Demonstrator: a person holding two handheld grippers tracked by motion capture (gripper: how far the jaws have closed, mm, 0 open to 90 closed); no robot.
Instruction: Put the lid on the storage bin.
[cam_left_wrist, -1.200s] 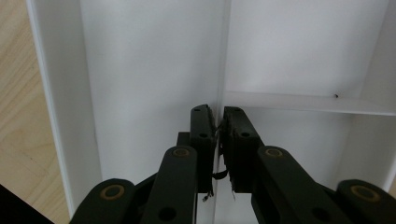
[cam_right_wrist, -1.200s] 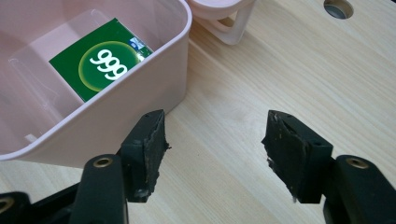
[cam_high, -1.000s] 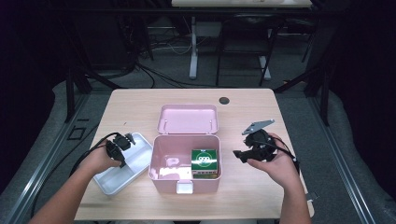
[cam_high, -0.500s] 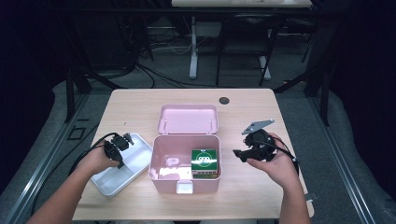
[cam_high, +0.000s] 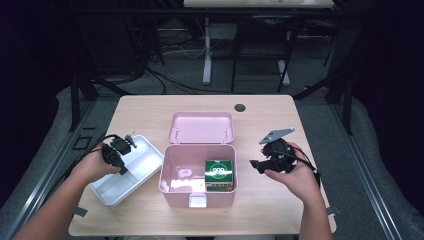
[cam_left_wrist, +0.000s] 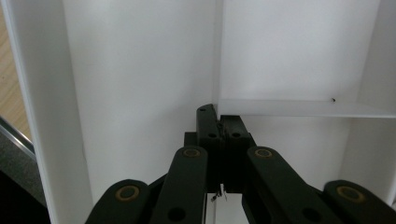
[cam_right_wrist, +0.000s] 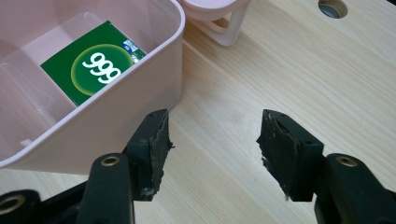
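On the table (cam_high: 150, 112) we have the pink box (cam_high: 175, 186) open, green carton (cam_high: 218, 172) inside, and the white divider tray (cam_high: 147, 162) just left of it. Our left claw (cam_left_wrist: 218, 135) is clamped on the tray's partition (cam_left_wrist: 289, 108), ready to lift it toward the box, we judge; the right claw (cam_right_wrist: 212, 140) waits open and empty beside the box.

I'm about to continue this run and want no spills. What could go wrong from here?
The left gripper has its fingers pinched on the thin divider of the white tray; lifting by that wall alone could tilt or drop the tray. The tray sits close beside the pink box, so a swing may knock it. The right gripper hangs open by the box wall and might nudge it.
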